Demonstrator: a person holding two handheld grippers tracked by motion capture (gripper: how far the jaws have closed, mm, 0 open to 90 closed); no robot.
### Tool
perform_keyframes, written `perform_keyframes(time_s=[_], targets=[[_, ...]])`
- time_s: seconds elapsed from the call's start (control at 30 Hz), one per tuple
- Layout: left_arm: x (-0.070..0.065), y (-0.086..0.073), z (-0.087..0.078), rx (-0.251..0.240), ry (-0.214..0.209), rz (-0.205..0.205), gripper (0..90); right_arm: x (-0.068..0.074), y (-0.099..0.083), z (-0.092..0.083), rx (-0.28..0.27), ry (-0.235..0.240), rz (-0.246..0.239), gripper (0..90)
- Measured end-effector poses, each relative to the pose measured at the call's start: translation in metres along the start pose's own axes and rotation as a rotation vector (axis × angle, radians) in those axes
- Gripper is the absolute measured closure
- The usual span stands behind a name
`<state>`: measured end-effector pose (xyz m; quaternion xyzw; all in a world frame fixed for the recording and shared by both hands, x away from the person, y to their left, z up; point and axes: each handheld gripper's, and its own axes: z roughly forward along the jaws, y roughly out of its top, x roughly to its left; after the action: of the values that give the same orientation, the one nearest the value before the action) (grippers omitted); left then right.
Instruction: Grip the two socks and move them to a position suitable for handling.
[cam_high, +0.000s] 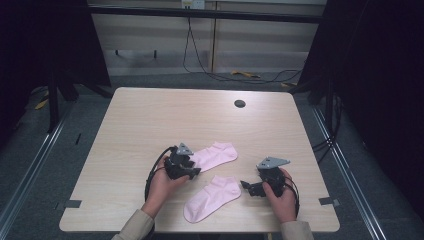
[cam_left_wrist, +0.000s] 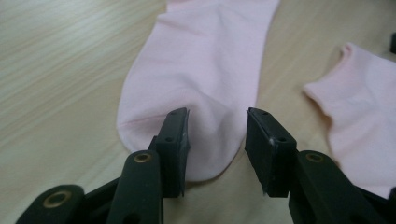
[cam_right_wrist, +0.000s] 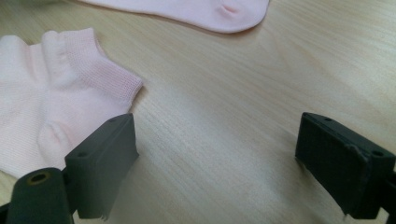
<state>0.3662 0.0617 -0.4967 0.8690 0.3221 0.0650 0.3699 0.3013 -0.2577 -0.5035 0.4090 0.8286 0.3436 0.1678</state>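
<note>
Near edge of desk (cam_high: 125, 130): two sleeved forearms come in from below, a gripper in each hand.

Right gripper (cam_high: 248, 186) sits low over the desk, pointing toward the near sock (cam_high: 212, 197). Jaws wide apart, bare wood between them, nothing held. In the right gripper view the near sock's ribbed cuff (cam_right_wrist: 100, 70) lies just beside the left-hand jaw, apart from it.

Near sock: pink, flat on the desk between the two hands, toe toward the near edge, cuff toward the right gripper.

Left gripper (cam_high: 192, 171) is down at the toe end of the far sock (cam_high: 215, 155). In the left gripper view its jaws stand partly apart, straddling the toe (cam_left_wrist: 205, 135); pink cloth lies between the pads, but a gap shows on each side and the pads do not press on it. Not a grip. Whether the tips touch the desk, cannot tell.

Far sock: pink, flat, running from the left gripper up and to the right, cuff end away from the person. The two socks lie near each other, not touching.

Farther out: bare wood, then a dark round cable hole (cam_high: 239, 103) near the far edge. Beyond the desk, cables (cam_high: 200, 60) trail on grey floor.
</note>
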Motion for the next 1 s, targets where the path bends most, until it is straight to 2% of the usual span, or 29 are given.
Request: perform_keyframes(time_s=[0.1, 0.13, 0.17, 0.23, 0.37, 0.5, 0.57, 0.6, 0.67, 0.73, 0.77, 0.8, 0.9, 1.0], targets=[[0.008, 0.001, -0.003, 0.011, 0.036, -0.006, 55.9, 0.0, 0.0, 0.0, 0.0, 0.0, 0.001, 12.1], [0.01, 0.002, -0.006, 0.001, 0.044, -0.015, 53.8, 0.0, 0.0, 0.0, 0.0, 0.0, 0.0, 12.1], [0.01, 0.001, -0.007, -0.02, 0.029, -0.028, 50.8, 0.0, 0.0, 0.0, 0.0, 0.0, 0.0, 12.1], [0.006, 0.001, -0.013, -0.041, 0.003, -0.021, 48.2, 0.0, 0.0, 0.0, 0.0, 0.0, 0.0, 12.1], [0.0, -0.005, -0.02, -0.051, -0.025, -0.019, 46.6, 0.0, 0.0, 0.0, 0.0, 0.0, -0.002, 12.1], [-0.003, -0.012, -0.024, -0.055, -0.026, -0.014, 44.6, 0.001, 0.0, 0.0, 0.0, -0.002, -0.002, 12.3], [-0.004, -0.015, -0.027, -0.06, -0.024, -0.019, 43.3, 0.001, 0.005, -0.001, 0.025, -0.004, 0.005, 12.9], [-0.006, -0.017, -0.029, -0.064, -0.026, -0.023, 42.8, 0.002, 0.006, -0.002, 0.01, -0.002, 0.006, 13.1], [-0.008, -0.02, -0.033, -0.066, -0.03, -0.015, 42.1, 0.003, 0.013, -0.008, -0.048, 0.032, 0.027, 14.1], [-0.009, -0.021, -0.034, -0.067, -0.034, -0.014, 42.1, 0.004, 0.017, -0.009, -0.056, 0.047, 0.02, 15.0], [-0.011, -0.023, -0.036, -0.067, -0.029, -0.006, 42.1, 0.006, 0.02, -0.01, -0.061, 0.056, 0.015, 17.4], [-0.012, -0.024, -0.038, -0.07, -0.028, 0.0, 42.0, 0.013, 0.026, -0.01, -0.07, 0.088, -0.021, 32.6], [-0.014, -0.025, -0.041, -0.077, -0.026, 0.005, 42.0, 0.023, 0.031, -0.006, -0.072, 0.116, -0.064, 46.5], [-0.015, -0.026, -0.042, -0.076, -0.027, 0.006, 42.0, 0.031, 0.034, 0.0, -0.044, 0.132, -0.098, 52.7]])
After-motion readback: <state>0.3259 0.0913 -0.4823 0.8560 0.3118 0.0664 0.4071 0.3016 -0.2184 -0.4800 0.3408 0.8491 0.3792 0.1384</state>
